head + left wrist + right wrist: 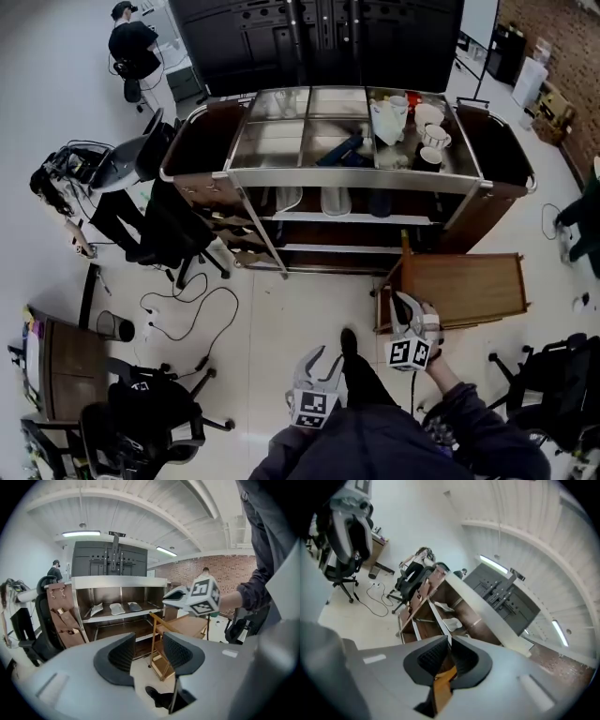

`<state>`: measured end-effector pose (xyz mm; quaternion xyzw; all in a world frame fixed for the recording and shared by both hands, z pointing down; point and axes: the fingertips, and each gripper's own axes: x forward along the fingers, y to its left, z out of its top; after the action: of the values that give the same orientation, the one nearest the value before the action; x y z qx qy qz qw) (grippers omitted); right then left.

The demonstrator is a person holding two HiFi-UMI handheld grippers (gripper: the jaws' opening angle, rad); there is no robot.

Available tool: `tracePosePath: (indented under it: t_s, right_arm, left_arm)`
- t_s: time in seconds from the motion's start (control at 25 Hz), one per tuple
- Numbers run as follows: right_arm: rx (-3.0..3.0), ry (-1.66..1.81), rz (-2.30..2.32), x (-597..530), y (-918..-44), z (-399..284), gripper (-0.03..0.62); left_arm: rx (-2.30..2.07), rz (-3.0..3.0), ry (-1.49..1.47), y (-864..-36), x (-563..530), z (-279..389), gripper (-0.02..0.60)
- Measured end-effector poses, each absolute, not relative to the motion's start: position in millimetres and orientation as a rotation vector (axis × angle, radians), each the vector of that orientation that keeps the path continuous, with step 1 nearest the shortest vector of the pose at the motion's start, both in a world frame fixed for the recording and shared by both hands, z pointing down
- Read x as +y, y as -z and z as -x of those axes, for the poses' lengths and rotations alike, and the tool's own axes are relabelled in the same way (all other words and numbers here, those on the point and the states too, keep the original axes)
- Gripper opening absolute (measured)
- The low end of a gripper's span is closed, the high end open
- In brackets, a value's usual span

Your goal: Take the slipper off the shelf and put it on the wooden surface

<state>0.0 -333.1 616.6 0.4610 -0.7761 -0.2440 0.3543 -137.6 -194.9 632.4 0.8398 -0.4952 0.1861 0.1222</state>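
Note:
Three slippers lie side by side on the middle shelf [412,219] of a metal and wood cart: a pale slipper [288,199], a white slipper [335,200] and a dark slipper [380,202]. The left gripper view shows them too, with the white one [117,607] in the middle. A small wooden table [473,286] stands right of the cart's front. My right gripper [408,305] hovers at that table's left edge, jaws together with nothing between them [449,653]. My left gripper [323,361] is lower, over the floor, open and empty [149,648].
The cart's top tray holds a white pitcher [387,122] and mugs [433,136]. Office chairs [173,230] and a cable [187,314] lie on the floor at left. A person [136,52] stands far back left. A black cabinet [319,37] is behind the cart.

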Motion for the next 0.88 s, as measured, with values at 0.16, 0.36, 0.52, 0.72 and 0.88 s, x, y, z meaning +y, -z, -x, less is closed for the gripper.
tracePosePath:
  t_s: [0.16, 0.36, 0.52, 0.72, 0.88]
  right_arm:
    - [-2.025, 0.507, -1.240, -183.3, -598.0, -15.1, 0.003]
    - [-1.985, 0.345, -1.307, -81.3, -599.4, -34.5, 0.002]
    - [-1.985, 0.319, -1.353, -34.3, -592.2, -41.4, 0.002]
    - [-2.017, 0.362, -1.374, 19.7, -580.9, -53.2, 0.002]
    - [-2.019, 0.385, -1.357, 71.6, -577.9, -79.8, 0.000]
  left_arm:
    - [-1.412, -2.434, -0.545, -638.2, -114.3, 129.8, 0.204]
    - [-1.312, -2.508, -0.574, -636.5, -51.3, 107.5, 0.204]
    - [-1.245, -2.605, -0.594, -626.5, -18.7, 77.0, 0.204]
    - [-1.218, -2.690, -0.605, -622.3, 25.5, 35.8, 0.204]
    - [-1.223, -2.675, -0.584, -618.0, 75.6, 3.2, 0.204]
